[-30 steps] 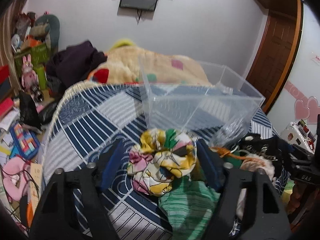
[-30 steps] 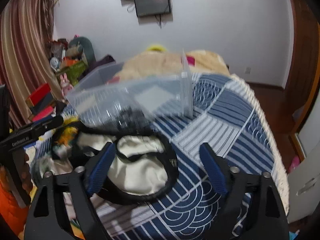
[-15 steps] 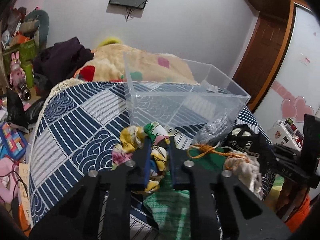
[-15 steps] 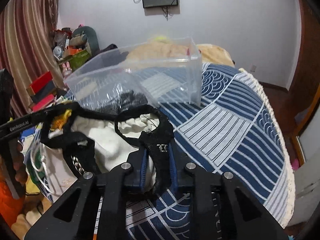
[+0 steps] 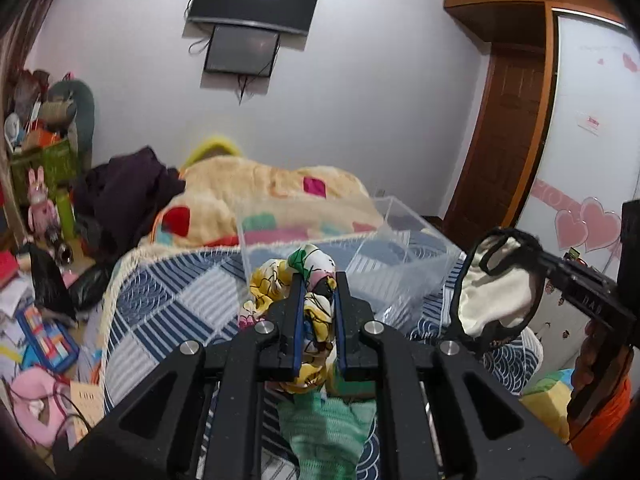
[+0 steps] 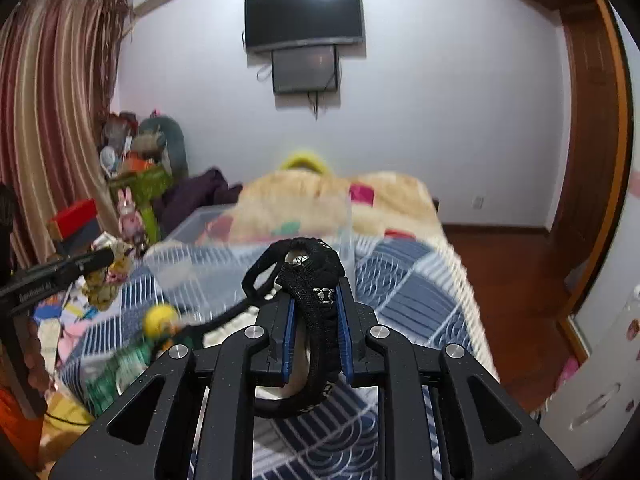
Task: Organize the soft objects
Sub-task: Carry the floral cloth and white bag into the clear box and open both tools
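My left gripper (image 5: 318, 280) is shut on a yellow floral cloth (image 5: 308, 270) and holds it above the bed, in front of a clear plastic box (image 5: 404, 256). A green striped cloth (image 5: 328, 428) lies below it. My right gripper (image 6: 316, 284) is shut on a black-trimmed white garment (image 6: 316, 280) and holds it lifted before the clear box (image 6: 200, 236). That garment (image 5: 494, 292) hangs at the right of the left wrist view. The left gripper with its floral cloth (image 6: 106, 276) shows at the left of the right wrist view.
The bed has a blue patterned quilt (image 5: 160, 300) and a beige blanket (image 5: 256, 192) at its far end. A dark clothes heap (image 5: 120, 188) lies at the back left. Toys and clutter cover the floor at the left (image 5: 40, 344). A wooden door (image 5: 508, 140) stands at the right.
Both grippers closed on their cloths about half a second ago and have since lifted them off the bed towards the clear box.
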